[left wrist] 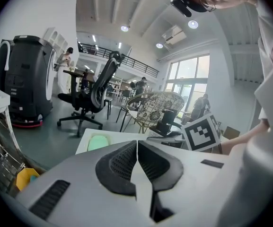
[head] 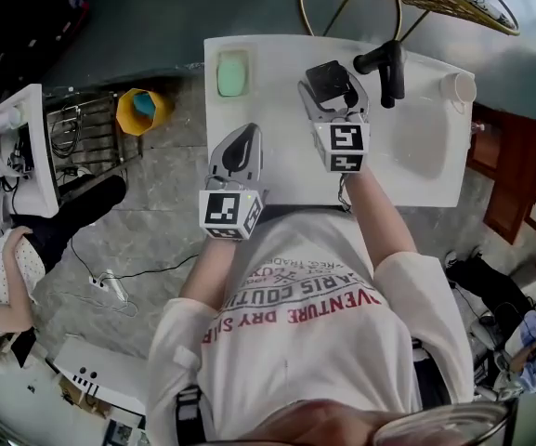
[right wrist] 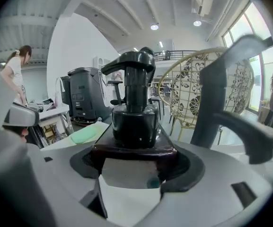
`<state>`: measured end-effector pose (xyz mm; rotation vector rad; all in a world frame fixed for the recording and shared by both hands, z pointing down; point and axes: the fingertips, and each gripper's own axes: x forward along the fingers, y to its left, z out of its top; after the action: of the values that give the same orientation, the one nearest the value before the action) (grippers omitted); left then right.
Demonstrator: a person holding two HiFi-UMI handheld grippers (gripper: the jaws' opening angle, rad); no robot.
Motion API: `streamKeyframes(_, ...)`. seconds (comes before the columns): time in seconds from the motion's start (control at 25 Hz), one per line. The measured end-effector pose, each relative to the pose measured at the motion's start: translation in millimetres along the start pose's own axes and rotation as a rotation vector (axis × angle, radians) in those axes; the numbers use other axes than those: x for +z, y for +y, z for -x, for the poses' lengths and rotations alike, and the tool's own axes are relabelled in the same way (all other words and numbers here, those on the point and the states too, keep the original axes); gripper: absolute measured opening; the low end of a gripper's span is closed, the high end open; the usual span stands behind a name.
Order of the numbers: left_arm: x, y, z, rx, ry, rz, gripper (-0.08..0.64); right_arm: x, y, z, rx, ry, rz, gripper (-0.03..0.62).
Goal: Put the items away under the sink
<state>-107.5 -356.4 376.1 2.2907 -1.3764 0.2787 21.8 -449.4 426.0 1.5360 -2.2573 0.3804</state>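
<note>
right tongs spread wide, clamping the dark pump bottle low on its base, upright, likely against spills | left tongs pressed together, empty, probably spare, near table edge

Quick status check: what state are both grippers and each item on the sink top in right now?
left gripper: shut, nothing between the jaws.
right gripper: shut on the pump bottle.
pump bottle: upright, gripped low on its body, pump head on.
green soap: lying flat in its dish, untouched.
white cup: upright near the sink top's right edge.
faucet: no water seen running.
</note>
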Motion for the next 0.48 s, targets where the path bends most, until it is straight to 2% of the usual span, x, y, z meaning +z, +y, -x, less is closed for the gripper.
streamKeyframes(0.32, 5, -34, 52, -0.093, -0.042, -0.08, 0.028, 11, 28, 97, -0.044, -0.057, -0.042, 0.37)
streamKeyframes(0.48, 7, -41, 79, -0.12, -0.074, -0.116, 0.028, 4, 40, 144, -0.083, -0.069, -0.038, 0.37)
